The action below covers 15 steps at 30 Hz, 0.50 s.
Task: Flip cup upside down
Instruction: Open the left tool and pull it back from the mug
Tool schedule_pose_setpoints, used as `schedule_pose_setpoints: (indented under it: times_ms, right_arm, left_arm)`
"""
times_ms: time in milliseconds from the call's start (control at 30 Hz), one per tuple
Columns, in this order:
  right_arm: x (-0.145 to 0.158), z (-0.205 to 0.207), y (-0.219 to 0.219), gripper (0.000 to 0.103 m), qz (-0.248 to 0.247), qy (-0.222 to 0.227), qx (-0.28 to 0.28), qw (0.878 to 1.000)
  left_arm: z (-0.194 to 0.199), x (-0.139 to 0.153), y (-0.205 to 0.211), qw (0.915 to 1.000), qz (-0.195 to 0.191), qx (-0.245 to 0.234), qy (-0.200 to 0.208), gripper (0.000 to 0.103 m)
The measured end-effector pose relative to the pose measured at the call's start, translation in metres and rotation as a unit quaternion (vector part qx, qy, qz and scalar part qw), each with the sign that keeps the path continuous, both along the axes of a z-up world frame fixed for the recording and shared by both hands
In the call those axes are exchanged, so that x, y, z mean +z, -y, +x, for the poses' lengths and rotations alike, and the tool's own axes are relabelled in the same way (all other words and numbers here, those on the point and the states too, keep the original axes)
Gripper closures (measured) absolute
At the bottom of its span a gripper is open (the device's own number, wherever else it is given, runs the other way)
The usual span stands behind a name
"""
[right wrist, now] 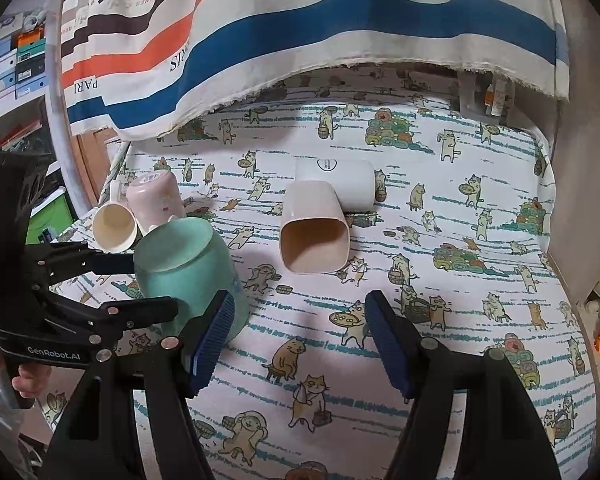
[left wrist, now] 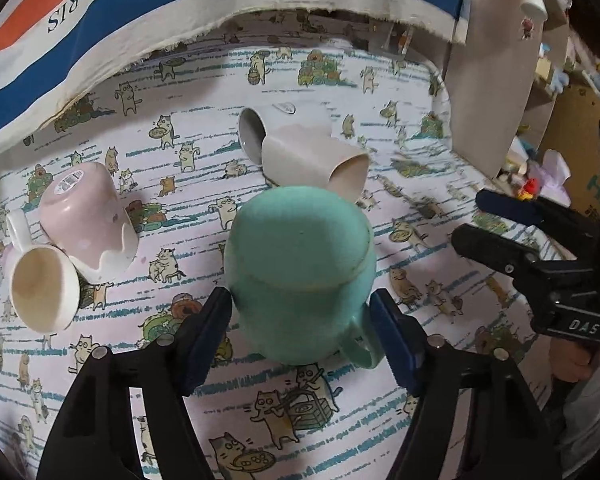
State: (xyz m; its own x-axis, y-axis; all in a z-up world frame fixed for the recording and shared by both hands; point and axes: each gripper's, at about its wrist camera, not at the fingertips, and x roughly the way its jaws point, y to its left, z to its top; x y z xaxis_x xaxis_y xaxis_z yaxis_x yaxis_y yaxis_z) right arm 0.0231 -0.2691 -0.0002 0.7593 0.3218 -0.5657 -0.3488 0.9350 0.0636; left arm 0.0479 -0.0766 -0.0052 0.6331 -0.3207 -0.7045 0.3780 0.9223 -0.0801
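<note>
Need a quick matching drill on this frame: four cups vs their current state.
Column 1:
1. teal mug
2. pink mug
3. square beige cup
4. cream mug

Column 2:
A. on its side, mouth toward right wrist camera
B. base up, beside cream mug
C. base up between left gripper fingers
D. on its side at the left edge

Pairs: 1-C, 2-B, 3-A, 4-D
</note>
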Motion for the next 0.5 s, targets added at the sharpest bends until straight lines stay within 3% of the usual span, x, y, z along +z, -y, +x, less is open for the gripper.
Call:
schedule_pose_setpoints:
  times_ms: [67,267,333,400,433,500]
  right_arm:
    - [0.001,-0.002,0.001,0.034,0.005,0.0,-0.001,1.0]
    - [0.005,-0.008,-0.001,0.034,0.014,0.01,-0.005,1.0]
    - [0.007,-0.011,-0.004,0.032,0.019,0.017,-0.005,1.0]
    - [0.009,-0.014,-0.007,0.023,0.022,0.027,-0.006,0.999]
    - [0.011,-0.017,-0.009,0.015,0.023,0.035,-0.008,0.999]
    - [0.013,-0.021,-0.011,0.013,0.022,0.052,-0.015,0.998]
  left_arm:
    - [-0.007,0.004,-0.003,0.9998,-0.009,-0.001,0.02,0.029]
    - [-0.031,0.019,-0.012,0.994,0.012,0.026,0.106,0.017]
    - [-0.041,0.026,-0.018,0.9887,0.006,0.051,0.141,0.011]
    - [-0.053,0.034,-0.028,0.9839,-0.02,0.055,0.169,0.002]
    - [-0.06,0.038,-0.03,0.9798,-0.021,0.061,0.19,0.0]
    - [-0.073,0.045,-0.032,0.9696,-0.006,0.072,0.234,0.0]
